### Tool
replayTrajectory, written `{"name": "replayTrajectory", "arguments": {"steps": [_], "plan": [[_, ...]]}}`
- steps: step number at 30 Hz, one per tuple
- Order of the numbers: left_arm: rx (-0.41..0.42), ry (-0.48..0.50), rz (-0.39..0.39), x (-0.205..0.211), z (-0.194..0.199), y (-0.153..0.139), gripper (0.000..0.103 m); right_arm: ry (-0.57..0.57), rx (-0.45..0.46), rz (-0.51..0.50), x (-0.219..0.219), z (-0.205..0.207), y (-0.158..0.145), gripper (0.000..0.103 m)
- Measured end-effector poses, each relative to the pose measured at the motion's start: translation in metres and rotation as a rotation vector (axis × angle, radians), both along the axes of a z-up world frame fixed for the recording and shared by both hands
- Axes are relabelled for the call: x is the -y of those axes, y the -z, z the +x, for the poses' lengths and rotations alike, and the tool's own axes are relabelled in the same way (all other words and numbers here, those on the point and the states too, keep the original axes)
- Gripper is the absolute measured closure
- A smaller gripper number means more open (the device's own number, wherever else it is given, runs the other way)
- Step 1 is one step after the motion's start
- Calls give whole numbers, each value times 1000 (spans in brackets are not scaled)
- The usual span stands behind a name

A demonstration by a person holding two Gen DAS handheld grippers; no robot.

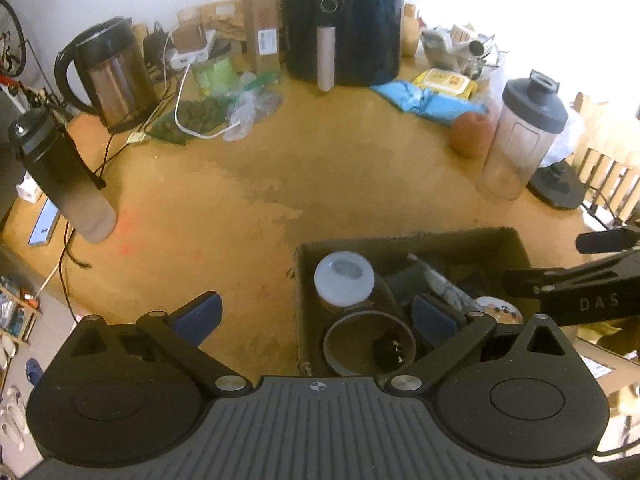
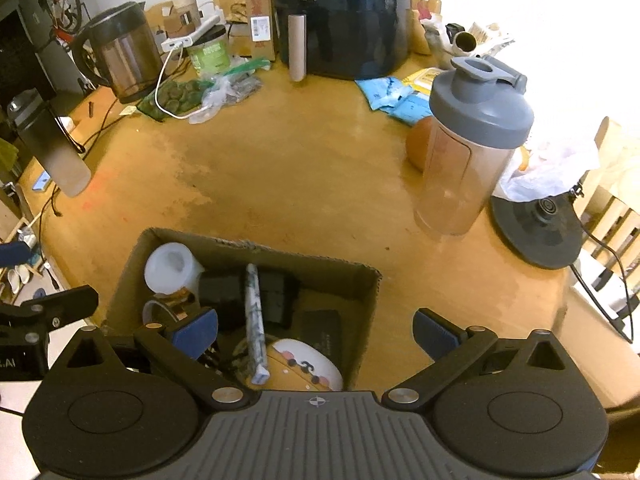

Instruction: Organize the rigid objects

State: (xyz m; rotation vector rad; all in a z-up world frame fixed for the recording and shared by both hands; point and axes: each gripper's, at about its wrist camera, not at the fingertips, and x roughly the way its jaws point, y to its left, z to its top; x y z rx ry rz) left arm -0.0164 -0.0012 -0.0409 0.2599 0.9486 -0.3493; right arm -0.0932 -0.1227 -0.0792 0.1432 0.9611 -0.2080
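A brown cardboard box (image 1: 460, 238) (image 2: 248, 246) sits on the wooden table near me. Inside it lie a white-lidded jar (image 1: 344, 278) (image 2: 170, 266), a dark round cup (image 1: 370, 342), a marbled stick (image 2: 256, 320), black blocks (image 2: 276, 294) and a white patterned bowl (image 2: 308, 364). My left gripper (image 1: 316, 318) is open over the box's left wall, nothing between its blue pads. My right gripper (image 2: 316, 332) is open too, straddling the box's right wall, empty. The right gripper's black body (image 1: 580, 292) shows at the right edge of the left wrist view.
A clear shaker bottle with a grey lid (image 2: 468, 140) stands right of centre, an orange fruit (image 2: 418, 142) behind it. A steel kettle (image 1: 112, 76), a dark bottle (image 1: 64, 176), a black air fryer (image 1: 340, 20), bags, cables and a kettle base (image 2: 540, 228) ring the table.
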Motion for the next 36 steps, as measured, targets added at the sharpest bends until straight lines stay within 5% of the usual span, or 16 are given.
{"name": "replayTrajectory", "arguments": {"steps": [17, 36], "plan": [[-252, -1, 62, 1, 9, 24, 0, -3, -200, 7, -7, -8, 15, 0], [-326, 6, 96, 4, 5, 34, 0, -5, -341, 68, -10, -12, 36, 0]]}}
